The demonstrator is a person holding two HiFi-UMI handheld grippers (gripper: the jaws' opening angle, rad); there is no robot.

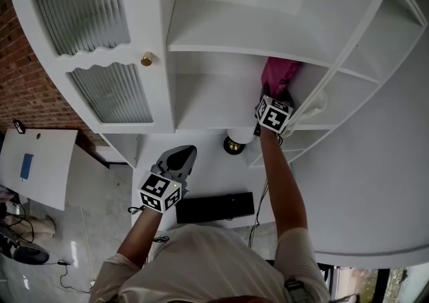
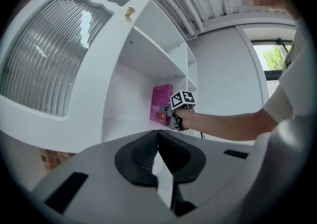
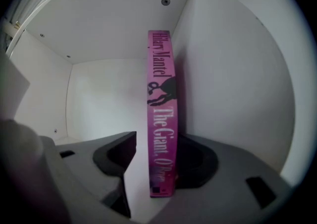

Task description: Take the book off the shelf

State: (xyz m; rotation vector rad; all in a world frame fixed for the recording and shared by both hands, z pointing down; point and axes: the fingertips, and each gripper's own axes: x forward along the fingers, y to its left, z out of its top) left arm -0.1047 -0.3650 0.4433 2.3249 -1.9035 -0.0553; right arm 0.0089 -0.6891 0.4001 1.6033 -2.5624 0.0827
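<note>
A pink book (image 3: 162, 114) stands upright in a white shelf compartment (image 3: 99, 44), close to the compartment's right wall, spine facing me. My right gripper (image 3: 158, 141) is open around the book's lower spine. Its right jaw touches the book and a narrow gap shows on the left side. In the head view the book (image 1: 280, 75) stands just beyond the right gripper (image 1: 275, 97). My left gripper (image 1: 178, 157) hangs lower, away from the shelf, shut on nothing. From the left gripper view (image 2: 158, 136) the book (image 2: 161, 103) is in sight.
A cabinet door with ribbed glass (image 1: 110, 90) and a brass knob (image 1: 146, 59) stands left of the open shelves. Below them lie a white globe lamp (image 1: 239, 137) and a long black object (image 1: 214, 206). A white table (image 1: 37, 161) is at far left.
</note>
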